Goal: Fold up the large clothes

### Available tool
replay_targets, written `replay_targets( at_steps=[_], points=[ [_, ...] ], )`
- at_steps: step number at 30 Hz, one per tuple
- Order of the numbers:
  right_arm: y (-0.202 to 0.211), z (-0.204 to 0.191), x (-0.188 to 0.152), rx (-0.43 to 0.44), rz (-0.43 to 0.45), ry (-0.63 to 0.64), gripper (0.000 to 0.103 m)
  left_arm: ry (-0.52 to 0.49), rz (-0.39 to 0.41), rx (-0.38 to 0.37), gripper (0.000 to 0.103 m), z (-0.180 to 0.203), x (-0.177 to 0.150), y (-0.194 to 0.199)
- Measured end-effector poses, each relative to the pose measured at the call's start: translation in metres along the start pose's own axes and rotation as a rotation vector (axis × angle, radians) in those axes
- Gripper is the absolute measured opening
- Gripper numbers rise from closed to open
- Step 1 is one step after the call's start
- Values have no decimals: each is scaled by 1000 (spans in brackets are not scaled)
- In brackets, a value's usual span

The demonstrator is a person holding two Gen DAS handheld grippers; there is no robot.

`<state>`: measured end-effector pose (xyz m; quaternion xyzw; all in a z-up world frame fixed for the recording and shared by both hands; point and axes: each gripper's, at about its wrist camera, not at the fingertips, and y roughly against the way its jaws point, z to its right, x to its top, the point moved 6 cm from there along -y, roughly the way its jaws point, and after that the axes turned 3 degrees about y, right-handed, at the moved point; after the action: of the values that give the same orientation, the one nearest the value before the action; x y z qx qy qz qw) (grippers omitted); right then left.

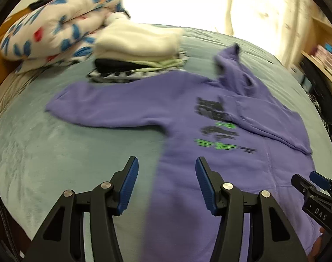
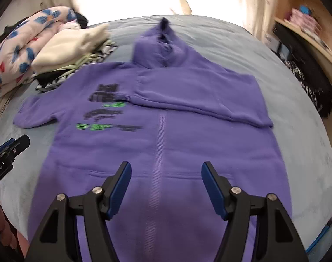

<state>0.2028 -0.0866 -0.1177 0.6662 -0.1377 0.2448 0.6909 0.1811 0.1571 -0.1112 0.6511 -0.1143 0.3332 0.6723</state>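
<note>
A: Start closest in. What are the fingers doing?

B: The left gripper [image 1: 166, 183] has its fingers spread with nothing between the pads; the hoodie's [image 1: 209, 118] side edge runs just beneath the gap. The right gripper [image 2: 166, 187] is likewise spread and empty, hanging over the lower body of the hoodie, the centre seam passing under its gap.

A: So neither holds cloth?

B: Neither. Both hover above it, I'd say to pick the next fold point.

A: And beyond the fingertips?

B: The purple hoodie lies flat, front up, on the bed [image 1: 56, 152]. Ahead and right of the right fingers, one sleeve [image 2: 198, 96] is already folded across the chest, probably the first step in narrowing the garment. Ahead and left of the left fingers, the other sleeve [image 1: 96, 107] is stretched out, not yet folded. That looks like the next job.

A: Farther still?

B: The hood points away. Past the outstretched sleeve sits a stack of folded clothes [image 1: 137, 50], kept clear of the working area, then a flowered quilt [image 1: 54, 30].
</note>
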Motion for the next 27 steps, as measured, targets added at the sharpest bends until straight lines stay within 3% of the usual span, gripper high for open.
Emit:
replay_targets(
  at_steps=[8, 15, 21, 25, 26, 27],
  points=[
    [-13, -81, 34, 39, 67, 72, 67, 139, -22, 39, 53, -101, 16, -30],
    [-51, -139, 52, 52, 46, 135, 67, 297, -109, -37, 53, -176, 31, -95],
    [-72, -159, 56, 50, 44, 173, 67, 440, -143, -50, 53, -238, 49, -149],
    [-85, -155, 54, 48, 20, 165, 67, 509, -107, -45, 53, -265, 70, -167],
    [-89, -153, 53, 52, 11, 156, 67, 516, -98, -29, 51, -269, 74, -169],
    [-92, -150, 53, 57, 3, 145, 67, 534, -85, -9, 41, -277, 79, -172]
  ],
)
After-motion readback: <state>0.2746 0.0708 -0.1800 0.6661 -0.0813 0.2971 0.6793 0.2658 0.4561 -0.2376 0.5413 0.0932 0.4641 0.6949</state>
